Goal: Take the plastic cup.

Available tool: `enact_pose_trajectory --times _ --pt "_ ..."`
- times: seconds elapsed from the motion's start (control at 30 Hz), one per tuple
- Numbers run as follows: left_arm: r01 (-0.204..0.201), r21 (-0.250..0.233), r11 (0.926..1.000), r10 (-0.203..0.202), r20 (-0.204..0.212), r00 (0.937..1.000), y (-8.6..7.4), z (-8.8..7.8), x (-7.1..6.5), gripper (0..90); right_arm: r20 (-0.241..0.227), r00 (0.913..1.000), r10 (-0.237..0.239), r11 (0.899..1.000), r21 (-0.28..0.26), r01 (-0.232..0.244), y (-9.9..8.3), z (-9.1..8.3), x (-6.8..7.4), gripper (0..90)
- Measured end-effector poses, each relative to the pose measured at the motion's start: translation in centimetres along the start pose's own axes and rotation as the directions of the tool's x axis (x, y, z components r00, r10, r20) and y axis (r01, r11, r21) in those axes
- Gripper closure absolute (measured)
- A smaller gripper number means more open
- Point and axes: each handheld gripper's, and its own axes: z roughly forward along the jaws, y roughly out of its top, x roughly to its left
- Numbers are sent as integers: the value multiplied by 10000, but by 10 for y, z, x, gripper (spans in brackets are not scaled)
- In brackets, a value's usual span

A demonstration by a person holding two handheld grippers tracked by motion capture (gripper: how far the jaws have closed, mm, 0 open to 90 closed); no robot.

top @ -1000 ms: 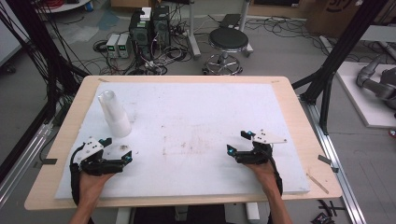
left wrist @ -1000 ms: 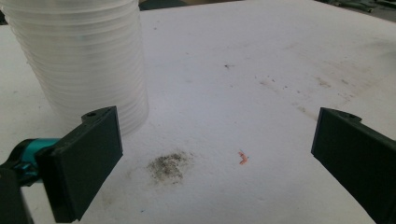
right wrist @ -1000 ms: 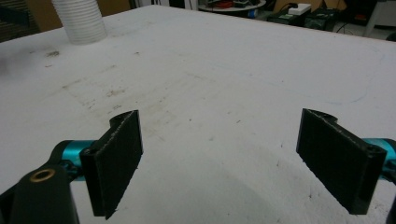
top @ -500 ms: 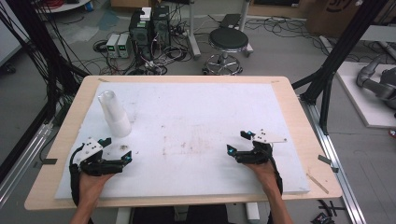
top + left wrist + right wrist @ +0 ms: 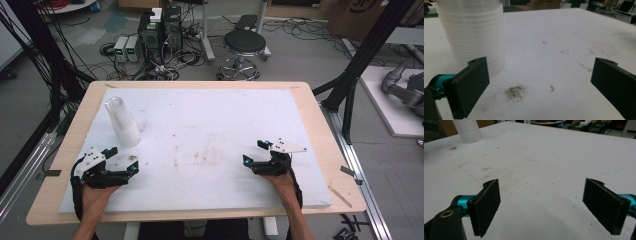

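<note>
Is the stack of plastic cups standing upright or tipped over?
Upright. The stack of cups stands on its wide end on the white board, apart from the open left tongs.

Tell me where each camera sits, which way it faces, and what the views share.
High view: above the person's side, looking forward and down on the white foam-topped table; both forearms, left gripper, right gripper.
Left gripper view: low on the left gripper, facing the tall stack of translucent white plastic cups; jaws apart.
Right gripper view: low on the right gripper, facing across the table; jaws apart.
Shared: the cup stack.
</note>
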Motion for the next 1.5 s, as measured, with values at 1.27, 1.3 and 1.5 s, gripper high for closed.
enact_pose_trajectory --times 1.27,1.3,1.5 --pt "-1079 900 9901 977 1108 9890 174 3 66 18 -59 9996 268 9994 198 -266 1 2 -2 145" --pt "-1050 1006 9894 932 1157 9889 175 6 68 19 -64 9996 269 9994 206 -268 1 1 -2 145" --pt "-1042 1760 9788 861 1080 9904 184 22 70 18 -95 9996 252 9994 222 -249 1 2 -2 145"
